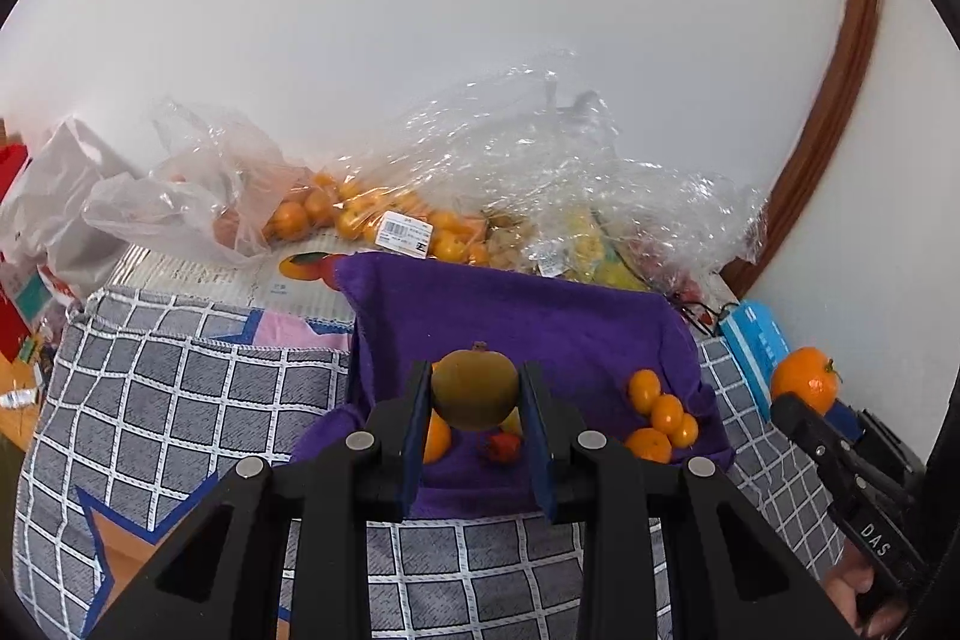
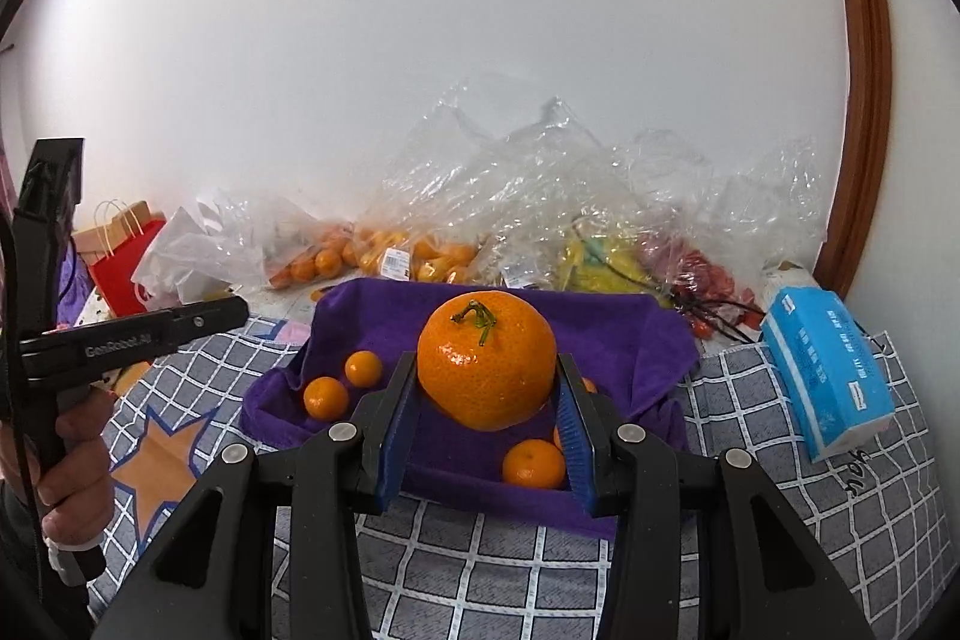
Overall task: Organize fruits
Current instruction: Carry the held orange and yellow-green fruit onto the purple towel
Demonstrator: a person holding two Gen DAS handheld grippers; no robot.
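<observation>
Left tool clamps one brown-green fruit above the purple cloth. Right tool clamps one large mandarin. Four small oranges lie right of the left tool, near the cloth's edge; both tools tilt downward.
</observation>
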